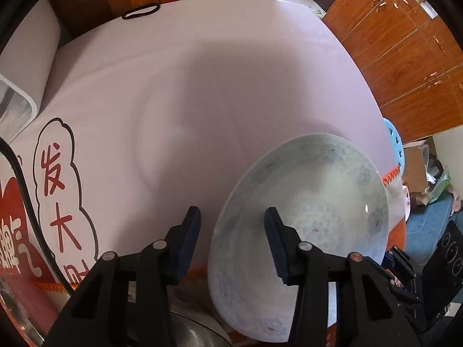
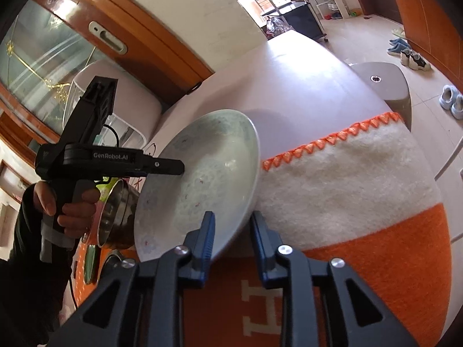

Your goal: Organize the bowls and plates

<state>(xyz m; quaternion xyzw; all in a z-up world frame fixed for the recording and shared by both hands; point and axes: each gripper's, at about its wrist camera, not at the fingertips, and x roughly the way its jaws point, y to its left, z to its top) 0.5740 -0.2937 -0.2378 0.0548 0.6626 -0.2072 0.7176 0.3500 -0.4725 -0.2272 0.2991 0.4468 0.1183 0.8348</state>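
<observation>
- The pale celadon ceramic bowl with faint blue pattern sits tilted, its rim caught between both grippers.
- Left gripper: jaws partly open, straddling the bowl's rim, one finger outside, one inside; whether the pads press I cannot tell.
- Right gripper: jaws narrowly apart, with the bowl's near rim between them; actual contact is unclear.
- A steel pot stands beyond the bowl from the right jaws.

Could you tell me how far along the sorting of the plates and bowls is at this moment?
Nothing looks sorted yet. In hand: both the left gripper and right gripper straddle the rim of the pale patterned bowl. Left: placing it, then the metal bowl beside it.
</observation>
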